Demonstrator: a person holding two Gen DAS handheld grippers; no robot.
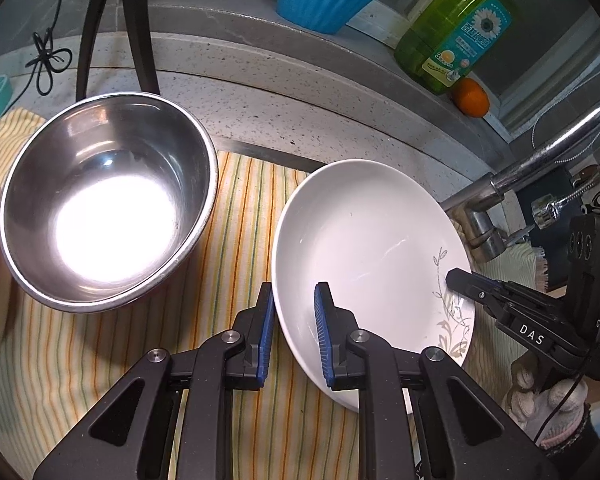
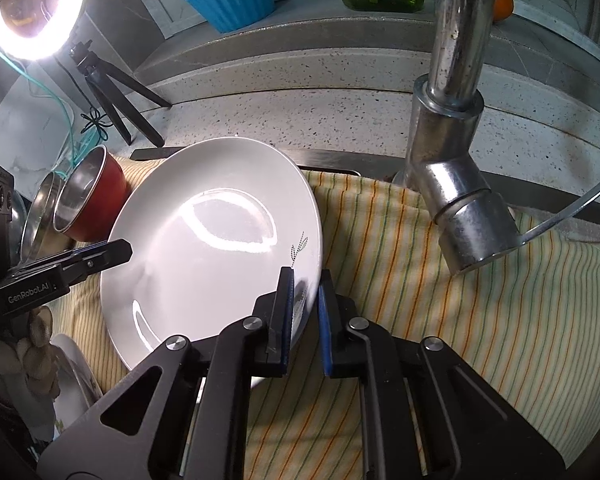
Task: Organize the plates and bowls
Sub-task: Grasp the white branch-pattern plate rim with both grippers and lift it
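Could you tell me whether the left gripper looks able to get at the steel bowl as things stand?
Probably yes: the left gripper is open astride the white plate's rim, and the steel bowl lies just left with only striped cloth between.

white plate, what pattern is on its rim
A grey leafy vine sprig on the white plate, clearest in the left wrist view.

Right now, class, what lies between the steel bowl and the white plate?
Only striped cloth: the left wrist view shows a bare strip of it separating the steel bowl from the white plate.
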